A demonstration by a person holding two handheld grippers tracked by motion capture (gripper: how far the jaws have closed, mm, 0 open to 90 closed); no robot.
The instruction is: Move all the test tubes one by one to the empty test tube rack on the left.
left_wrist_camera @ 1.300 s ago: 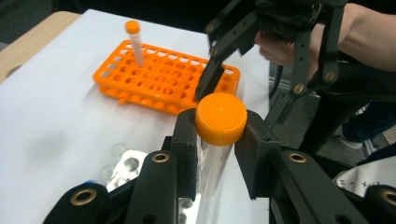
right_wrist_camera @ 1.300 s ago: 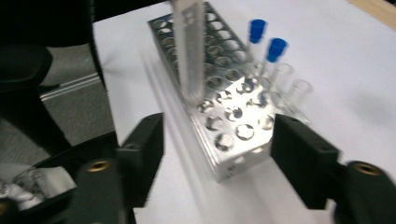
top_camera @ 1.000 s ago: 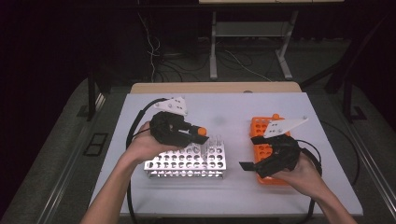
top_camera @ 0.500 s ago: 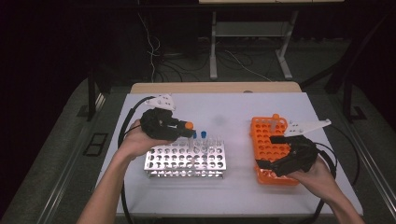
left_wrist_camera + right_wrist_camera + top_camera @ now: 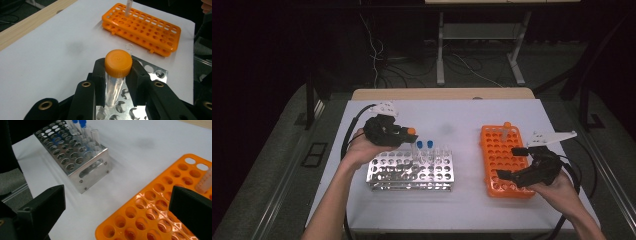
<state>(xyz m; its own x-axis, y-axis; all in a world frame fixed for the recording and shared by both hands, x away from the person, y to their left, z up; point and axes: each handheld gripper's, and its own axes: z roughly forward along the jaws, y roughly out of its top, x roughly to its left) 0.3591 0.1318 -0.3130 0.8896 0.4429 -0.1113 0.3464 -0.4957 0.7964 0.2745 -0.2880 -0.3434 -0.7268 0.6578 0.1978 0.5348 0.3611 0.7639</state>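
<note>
My left gripper (image 5: pixel 412 138) is shut on a clear tube with an orange cap (image 5: pixel 118 62), held upright just under the cap. The tube's lower end hangs over the back rows of the metal rack (image 5: pixel 412 172). Two blue-capped tubes (image 5: pixel 424 145) stand in that rack just right of it. My right gripper (image 5: pixel 511 162) is open, hovering above the near part of the orange rack (image 5: pixel 502 150), with nothing between its jaws (image 5: pixel 117 205). One tube (image 5: pixel 506 131) stands at the far end of the orange rack.
The racks sit side by side on a white table (image 5: pixel 462 120) with bare surface between and behind them. A wooden strip (image 5: pixel 442 93) runs along the far edge. Cables trail from both grippers off the table's sides.
My left hand has moved left and down with the orange-capped tube, bringing it lower over the metal rack. My right hand has shifted right and slightly down over the orange rack.
</note>
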